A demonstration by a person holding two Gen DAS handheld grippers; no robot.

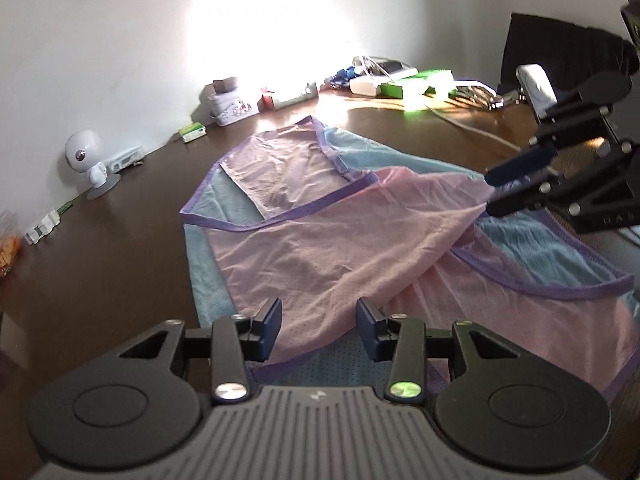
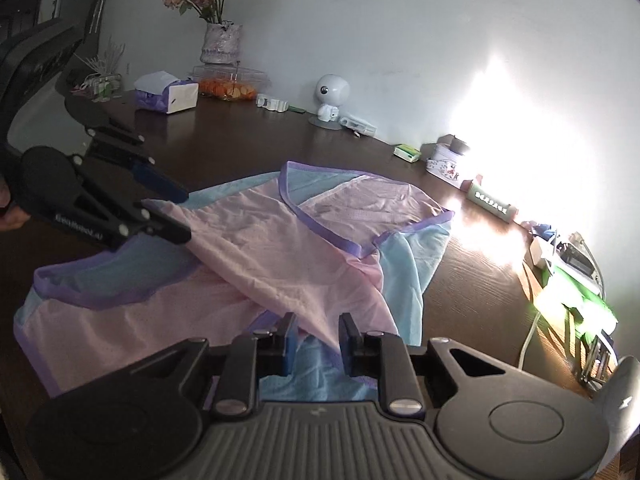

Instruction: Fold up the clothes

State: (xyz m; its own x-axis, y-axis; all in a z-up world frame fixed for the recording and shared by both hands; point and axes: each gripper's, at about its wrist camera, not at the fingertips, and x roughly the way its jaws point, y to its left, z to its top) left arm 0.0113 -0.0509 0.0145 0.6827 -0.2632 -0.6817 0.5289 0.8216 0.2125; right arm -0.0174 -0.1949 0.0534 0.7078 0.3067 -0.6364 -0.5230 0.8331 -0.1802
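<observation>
A pink and light-blue mesh garment [image 1: 320,240] with purple trim lies spread and partly folded on the dark wooden table [image 1: 120,260]; it also shows in the right wrist view [image 2: 260,248]. My left gripper [image 1: 318,328] is open, its fingers on either side of a pink fold at the garment's near edge. In the right wrist view the left gripper [image 2: 182,216] sits at the garment's left corner. My right gripper [image 2: 318,340] is open around a pink fold. In the left wrist view the right gripper [image 1: 490,192] touches the garment's pink corner.
A white round camera toy [image 1: 86,160] stands by the wall; it also shows in the right wrist view [image 2: 330,98]. Small boxes, a green packet [image 1: 416,84] and cables line the wall. A vase of roses [image 2: 220,44], a tissue box [image 2: 168,96] and a food container [image 2: 228,84] stand at the far left.
</observation>
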